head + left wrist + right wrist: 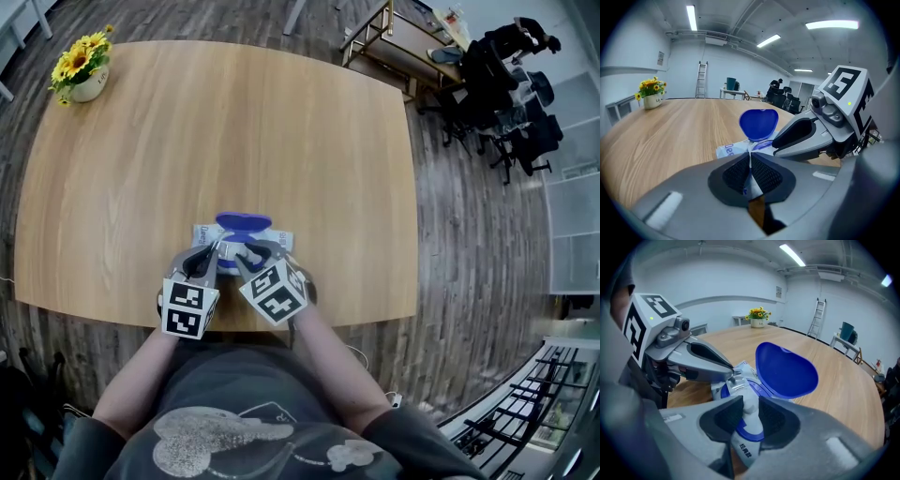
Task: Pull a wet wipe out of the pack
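Observation:
A white wet wipe pack (272, 239) lies near the table's front edge, its blue lid (243, 223) flipped up and open. My left gripper (216, 251) is shut on the pack's near edge; in the left gripper view a thin white film (750, 161) is pinched between the pads. My right gripper (247, 255) points steeply down over the pack's round opening (757, 391). Its jaws stand a little apart, with a white tuft of wipe (750, 405) rising between the pads (774, 420), not visibly squeezed. The left gripper's tip (732, 376) holds the pack just beside it.
A pot of yellow flowers (82, 73) stands at the table's far left corner. The table's front edge (356, 322) runs just behind the grippers. Beyond the table's far right are a gold trolley (384, 37) and black office chairs (506, 84). A ladder (701, 79) leans at the back wall.

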{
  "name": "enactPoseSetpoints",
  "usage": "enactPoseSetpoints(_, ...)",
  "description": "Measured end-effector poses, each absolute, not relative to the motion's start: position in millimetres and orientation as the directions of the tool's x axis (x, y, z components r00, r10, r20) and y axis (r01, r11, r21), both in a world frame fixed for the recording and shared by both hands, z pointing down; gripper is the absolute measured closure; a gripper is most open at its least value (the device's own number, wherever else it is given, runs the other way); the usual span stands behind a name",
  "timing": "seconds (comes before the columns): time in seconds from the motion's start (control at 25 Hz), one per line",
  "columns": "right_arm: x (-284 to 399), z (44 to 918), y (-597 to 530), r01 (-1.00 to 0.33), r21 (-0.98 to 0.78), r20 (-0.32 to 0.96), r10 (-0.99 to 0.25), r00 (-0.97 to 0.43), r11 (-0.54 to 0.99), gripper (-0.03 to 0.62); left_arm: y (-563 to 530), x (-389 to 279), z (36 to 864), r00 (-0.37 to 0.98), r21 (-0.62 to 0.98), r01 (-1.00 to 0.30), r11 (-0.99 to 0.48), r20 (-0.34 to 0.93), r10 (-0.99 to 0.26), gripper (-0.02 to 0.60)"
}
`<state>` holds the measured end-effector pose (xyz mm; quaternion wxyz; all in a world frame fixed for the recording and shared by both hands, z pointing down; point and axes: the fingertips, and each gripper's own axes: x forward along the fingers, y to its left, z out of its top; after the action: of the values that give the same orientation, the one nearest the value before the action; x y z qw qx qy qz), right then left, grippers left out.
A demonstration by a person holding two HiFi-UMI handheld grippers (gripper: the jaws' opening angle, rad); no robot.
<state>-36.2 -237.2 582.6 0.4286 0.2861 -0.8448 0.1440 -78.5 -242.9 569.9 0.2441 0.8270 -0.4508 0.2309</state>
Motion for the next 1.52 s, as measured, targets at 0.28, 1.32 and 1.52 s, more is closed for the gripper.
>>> enactPoseSetpoints(0.28,-36,584,-237,-0.641,0.019,0.822,-0.377,-0.426,0.767,0.52,-241,-74,570,0.511,0.212,-0.843,-0.495,0.604,-0.611,0.551)
enactPoseSetpoints(1.32,-28,536,-242,-0.649,0.015,0.728,-0.453,-0.514,0.761,0.593,-242,-77,569,0.49,0.201,-0.855,-0.478,0.616,-0.616,0.551)
enactPoseSetpoints(1.52,-13,521,-243,-0.658,0.024,0.704,-0.48,-0.523,0.752,0.594,-242,-78,569,0.478,0.195,-0.862,-0.469,0.624,-0.619,0.551)
